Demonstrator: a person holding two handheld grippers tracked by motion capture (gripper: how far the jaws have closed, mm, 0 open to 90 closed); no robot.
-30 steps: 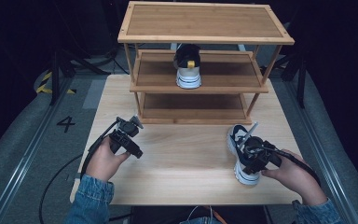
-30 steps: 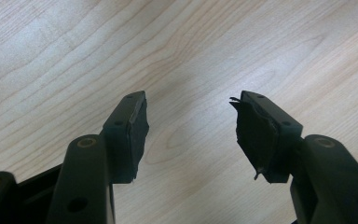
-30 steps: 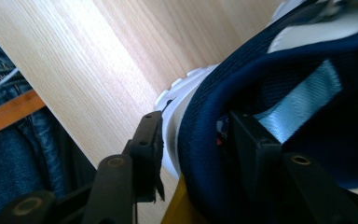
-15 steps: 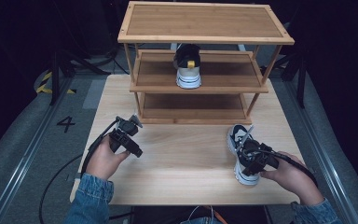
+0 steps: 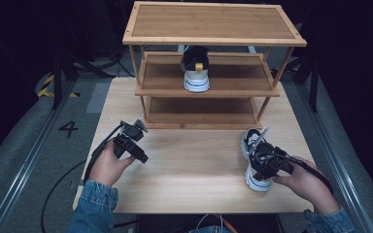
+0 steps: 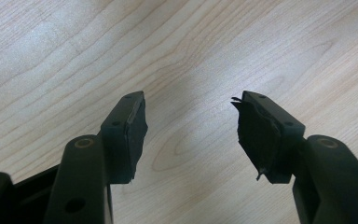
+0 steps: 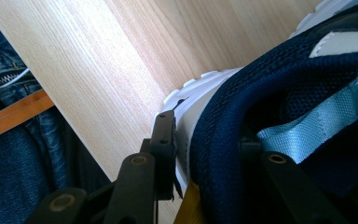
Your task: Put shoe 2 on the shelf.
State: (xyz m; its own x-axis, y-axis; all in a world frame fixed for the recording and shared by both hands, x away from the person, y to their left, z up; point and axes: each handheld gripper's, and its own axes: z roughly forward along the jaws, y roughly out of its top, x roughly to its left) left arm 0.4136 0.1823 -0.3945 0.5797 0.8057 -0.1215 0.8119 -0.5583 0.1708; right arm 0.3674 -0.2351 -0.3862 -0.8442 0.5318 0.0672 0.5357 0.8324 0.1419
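Both tongs differ – right [image 5: 261, 162] just closed on the sneaker's [image 5: 253, 145] heel, left [image 6: 191, 126] empty, agape

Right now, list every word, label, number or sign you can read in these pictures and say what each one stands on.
"4": a black numeral on the grey floor left of the table.
Yellow-and-black striped marking: a hazard sign on the floor farther back, no words.
Shoe on the table and shoe on the shelf: no brand or lettering legible.
Grippers: no readable marks.
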